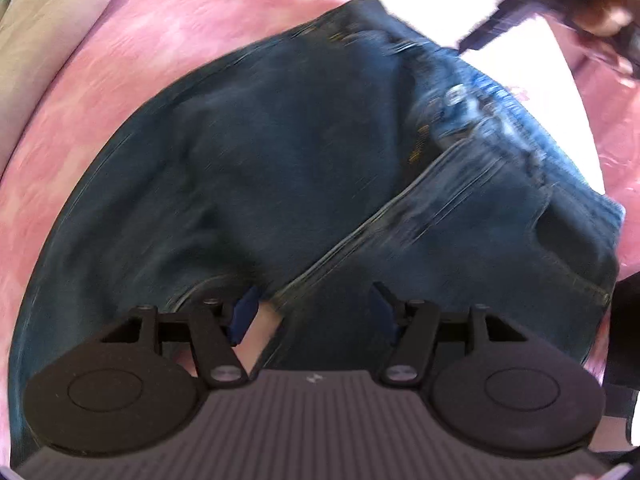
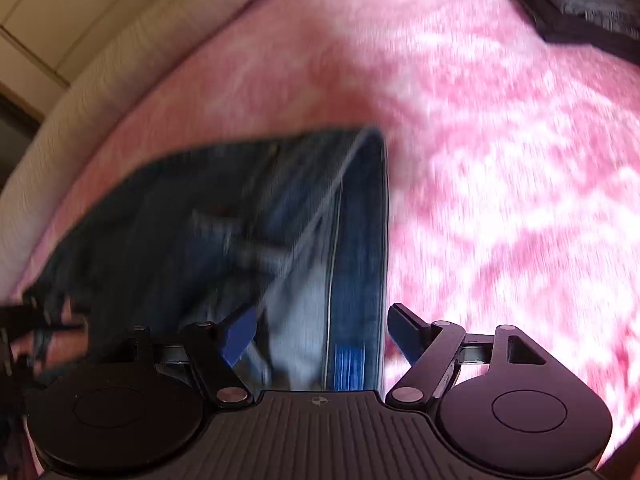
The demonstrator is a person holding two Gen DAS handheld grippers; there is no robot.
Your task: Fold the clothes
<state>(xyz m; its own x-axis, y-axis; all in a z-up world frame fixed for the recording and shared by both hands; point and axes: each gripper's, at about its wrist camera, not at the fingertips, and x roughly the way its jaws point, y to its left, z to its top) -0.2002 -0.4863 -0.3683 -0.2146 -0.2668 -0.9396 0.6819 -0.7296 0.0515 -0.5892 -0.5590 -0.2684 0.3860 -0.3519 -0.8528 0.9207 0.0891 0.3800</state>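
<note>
Jeans (image 1: 304,152) on pink blanket (image 1: 132,52), directly under and ahead of both tongs. L tongs (image 1: 314,312) wide, empty. R tongs (image 2: 322,336) wide, straddling leg edge. Leg long axis runs fwd from R; R nearer.

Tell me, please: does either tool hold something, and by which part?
Nothing is held. Both the left tool and the right tool are open over the jeans.

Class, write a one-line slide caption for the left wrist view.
Open left gripper poised over folded dark blue jeans on a pink blanket.
</note>
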